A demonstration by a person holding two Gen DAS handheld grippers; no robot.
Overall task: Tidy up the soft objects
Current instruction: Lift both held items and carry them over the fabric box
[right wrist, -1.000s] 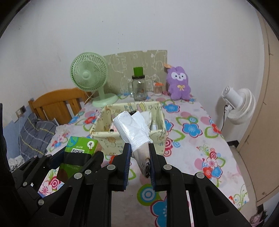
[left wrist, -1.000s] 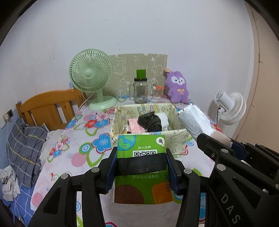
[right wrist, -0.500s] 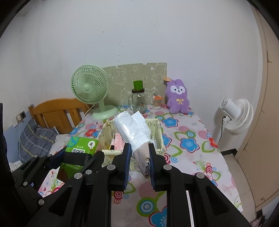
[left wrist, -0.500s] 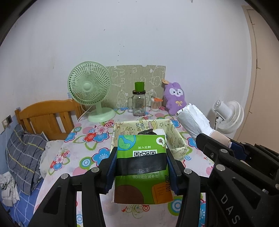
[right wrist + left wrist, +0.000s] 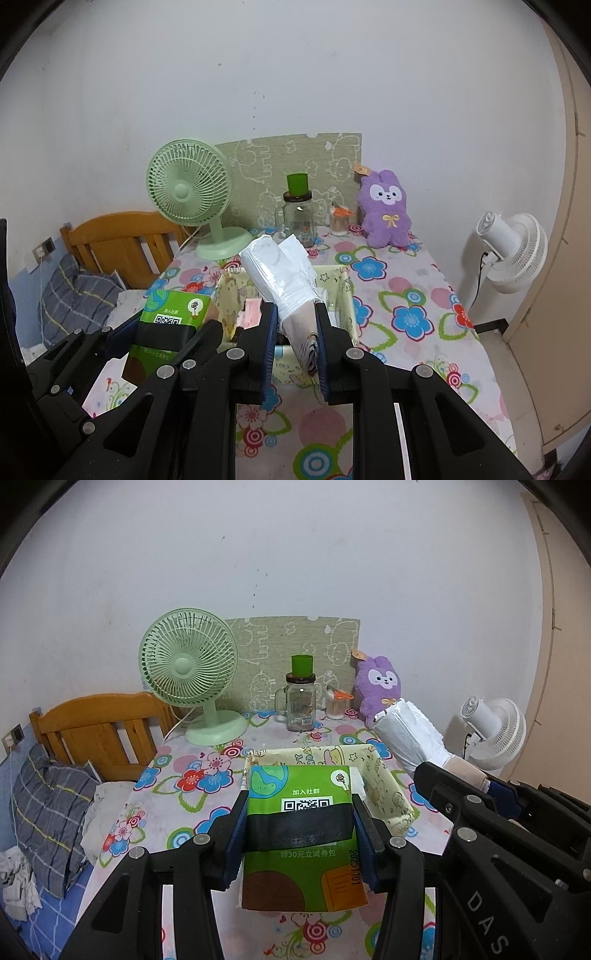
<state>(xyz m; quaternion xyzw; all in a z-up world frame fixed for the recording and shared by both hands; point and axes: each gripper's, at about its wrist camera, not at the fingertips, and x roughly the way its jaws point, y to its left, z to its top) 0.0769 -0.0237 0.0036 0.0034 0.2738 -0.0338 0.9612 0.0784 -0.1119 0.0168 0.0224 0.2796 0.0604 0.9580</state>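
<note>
My left gripper [image 5: 300,814] is shut on a green soft pack [image 5: 301,834] with a QR code, held above the table in front of a cream fabric basket [image 5: 388,790]. My right gripper [image 5: 294,325] is shut on a white plastic-wrapped bundle [image 5: 282,271] with a beige end, held over the same basket [image 5: 343,295]. The green pack [image 5: 168,325] also shows at the left of the right wrist view. The white bundle [image 5: 410,738] shows at the right of the left wrist view. A pink item [image 5: 249,314] lies inside the basket.
On the floral tablecloth [image 5: 406,317] at the back stand a green desk fan [image 5: 190,675], a glass jar [image 5: 300,701] with a green cup on it, a small jar [image 5: 336,707] and a purple plush rabbit [image 5: 386,214]. A white fan [image 5: 513,247] stands right; a wooden headboard [image 5: 99,731] left.
Both grippers have drawn back and risen with their loads. The basket now looks smaller and farther, and its contents are mostly hidden behind the held items.
</note>
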